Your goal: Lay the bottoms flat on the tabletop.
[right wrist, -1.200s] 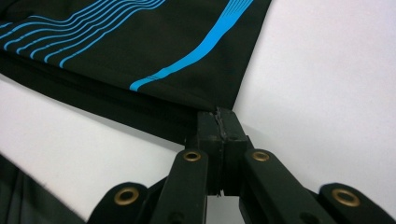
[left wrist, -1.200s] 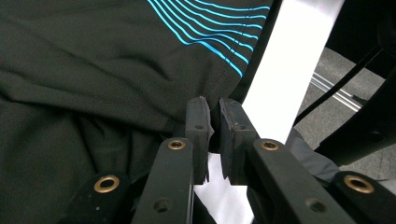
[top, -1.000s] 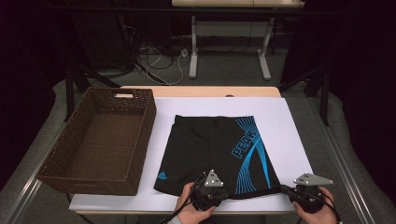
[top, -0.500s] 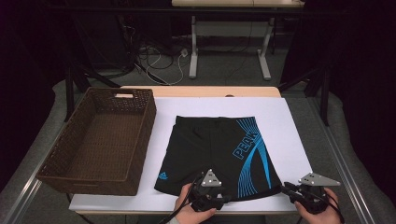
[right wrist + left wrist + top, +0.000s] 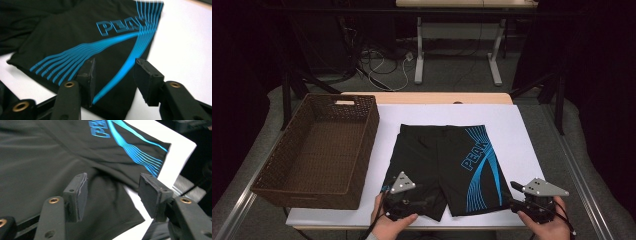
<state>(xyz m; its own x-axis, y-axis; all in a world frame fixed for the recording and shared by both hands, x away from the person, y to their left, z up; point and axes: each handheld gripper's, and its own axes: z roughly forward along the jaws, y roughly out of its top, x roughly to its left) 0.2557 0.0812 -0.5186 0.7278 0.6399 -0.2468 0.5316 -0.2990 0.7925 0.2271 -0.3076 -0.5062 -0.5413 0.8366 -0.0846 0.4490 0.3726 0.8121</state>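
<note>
Risk: snagging a hem of the swim shorts [image 5: 444, 167] while drawing back, which would drag the flattened cloth askew (both hems lie close under the pads).

Left gripper [image 5: 408, 200]: jaws just opening, released, nothing between them.

Right gripper [image 5: 532, 202]: likewise released, nothing held.

Shorts: flat near the table's [image 5: 512, 125] front edge.

Count, near to far: two grippers, one pair of shorts, one wicker basket [image 5: 319, 150] at the left edge.
</note>
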